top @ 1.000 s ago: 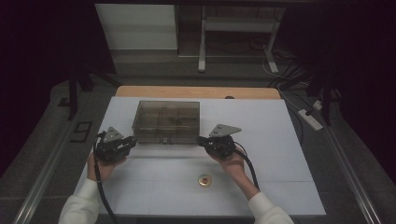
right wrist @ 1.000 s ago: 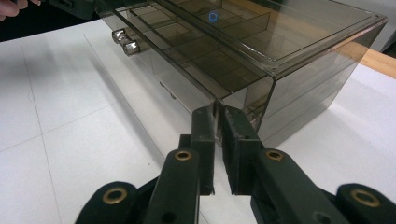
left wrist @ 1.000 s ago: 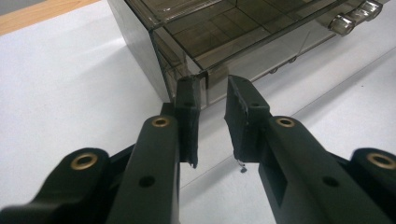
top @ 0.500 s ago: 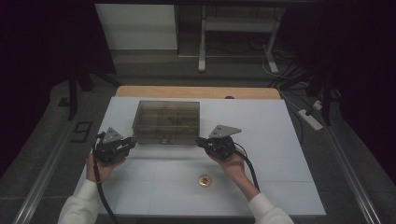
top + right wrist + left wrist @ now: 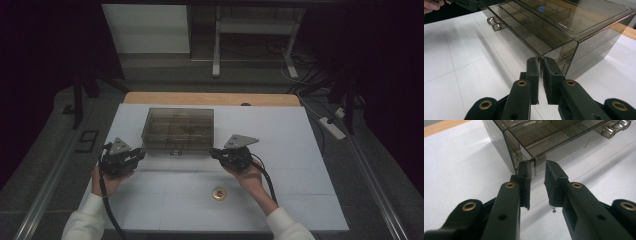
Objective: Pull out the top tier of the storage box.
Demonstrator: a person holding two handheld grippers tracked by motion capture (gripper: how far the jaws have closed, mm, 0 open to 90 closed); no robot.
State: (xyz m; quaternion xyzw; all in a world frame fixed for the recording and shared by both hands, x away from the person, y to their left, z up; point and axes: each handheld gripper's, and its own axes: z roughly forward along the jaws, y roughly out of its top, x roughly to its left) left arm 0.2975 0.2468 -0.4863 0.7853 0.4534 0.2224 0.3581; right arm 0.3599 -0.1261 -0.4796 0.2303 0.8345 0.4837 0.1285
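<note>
A smoky see-through drawer box (image 5: 177, 127) stands on the white table (image 5: 300, 165), with its top drawer (image 5: 544, 32) drawn out a little. My left gripper (image 5: 141, 153) is at the box's front left corner. In the left gripper view its jaws (image 5: 537, 166) stand apart, and the drawer's corner lip (image 5: 533, 160) sits between the tips against the left pad. At the front right corner is my right gripper (image 5: 214, 151). Its jaws (image 5: 541, 61) are nearly together and pinch the thin corner edge of the drawer front.
A small round gold and red object (image 5: 219, 193) lies on the table in front of the box, between my forearms. The drawer's handle (image 5: 494, 23) juts from the middle of its front. A wooden strip (image 5: 210, 98) edges the table's far side.
</note>
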